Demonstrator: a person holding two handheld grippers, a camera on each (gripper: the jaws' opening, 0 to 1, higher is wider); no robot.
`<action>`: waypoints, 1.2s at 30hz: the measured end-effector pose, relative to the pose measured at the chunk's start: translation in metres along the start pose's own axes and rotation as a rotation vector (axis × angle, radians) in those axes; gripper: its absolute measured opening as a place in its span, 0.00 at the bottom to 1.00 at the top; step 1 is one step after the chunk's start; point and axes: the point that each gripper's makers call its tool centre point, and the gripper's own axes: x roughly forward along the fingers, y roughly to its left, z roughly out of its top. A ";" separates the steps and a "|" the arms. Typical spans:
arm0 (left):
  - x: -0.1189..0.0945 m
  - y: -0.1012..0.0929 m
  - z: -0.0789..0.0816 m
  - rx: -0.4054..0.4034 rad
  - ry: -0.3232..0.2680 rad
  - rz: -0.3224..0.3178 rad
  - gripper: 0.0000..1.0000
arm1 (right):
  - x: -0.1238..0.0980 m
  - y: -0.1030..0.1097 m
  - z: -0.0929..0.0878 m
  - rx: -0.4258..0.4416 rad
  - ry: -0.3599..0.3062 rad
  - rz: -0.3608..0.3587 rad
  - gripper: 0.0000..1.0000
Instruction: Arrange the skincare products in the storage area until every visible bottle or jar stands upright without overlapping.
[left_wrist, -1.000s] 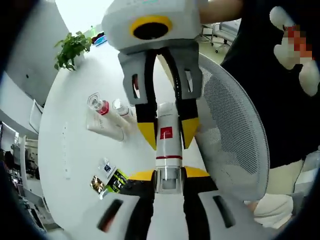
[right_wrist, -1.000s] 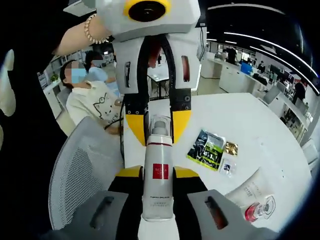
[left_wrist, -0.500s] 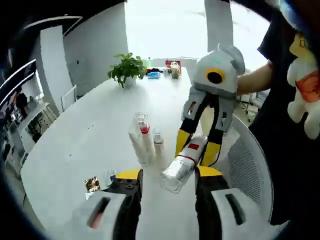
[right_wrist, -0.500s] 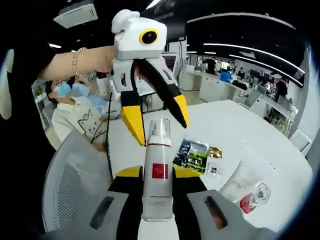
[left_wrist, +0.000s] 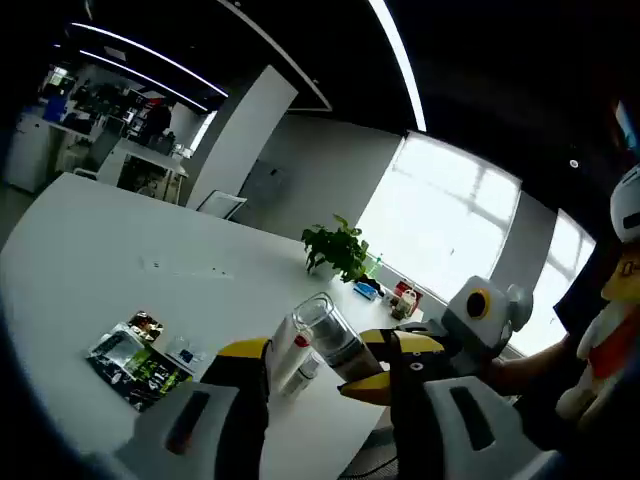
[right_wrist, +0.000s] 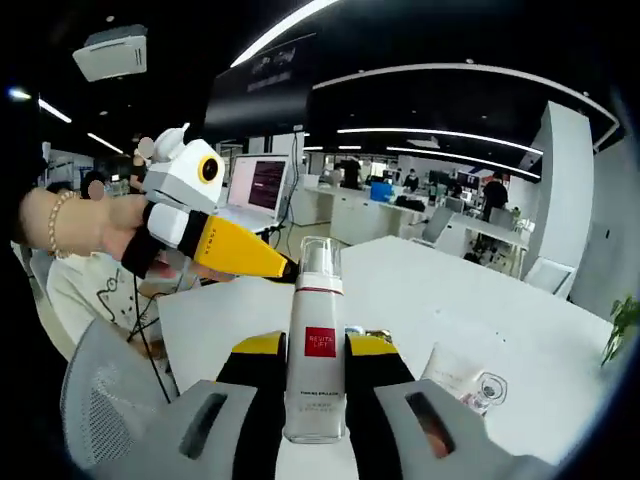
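A white spray bottle (right_wrist: 316, 360) with a red label and a clear cap runs up between my right gripper's (right_wrist: 316, 345) jaws, which are shut on its body. My left gripper (right_wrist: 282, 266) comes in from the left, held by a hand, with its yellow fingertips beside the cap. In the left gripper view the clear cap (left_wrist: 322, 318) sits between the wide-apart jaws of my left gripper (left_wrist: 325, 348), which is open. The right gripper (left_wrist: 372, 368) holds the bottle from the right. A white tube (right_wrist: 455, 362) and a clear-capped red bottle (right_wrist: 486, 390) lie on the white table (right_wrist: 420, 290).
Flat sachets (left_wrist: 135, 360) lie on the table (left_wrist: 120, 270) to the left, near the tube and a small bottle (left_wrist: 303, 368). A potted plant (left_wrist: 340, 250) stands at the far edge. A grey mesh chair back (right_wrist: 100, 420) is low on the left.
My left gripper's jaws opened off the bottle's cap and it swung to lie sideways beside it. Both views tilted up from the table towards the room. The right gripper kept its hold.
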 end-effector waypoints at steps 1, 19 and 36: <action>0.000 -0.001 -0.002 -0.012 -0.001 0.002 0.45 | 0.000 0.000 0.001 -0.004 -0.007 -0.005 0.22; 0.006 -0.003 0.002 -0.169 -0.181 0.075 0.28 | 0.001 0.013 0.011 -0.014 -0.057 -0.022 0.22; 0.005 -0.016 -0.009 -0.067 -0.069 0.002 0.19 | -0.010 0.031 0.003 0.093 -0.073 0.117 0.24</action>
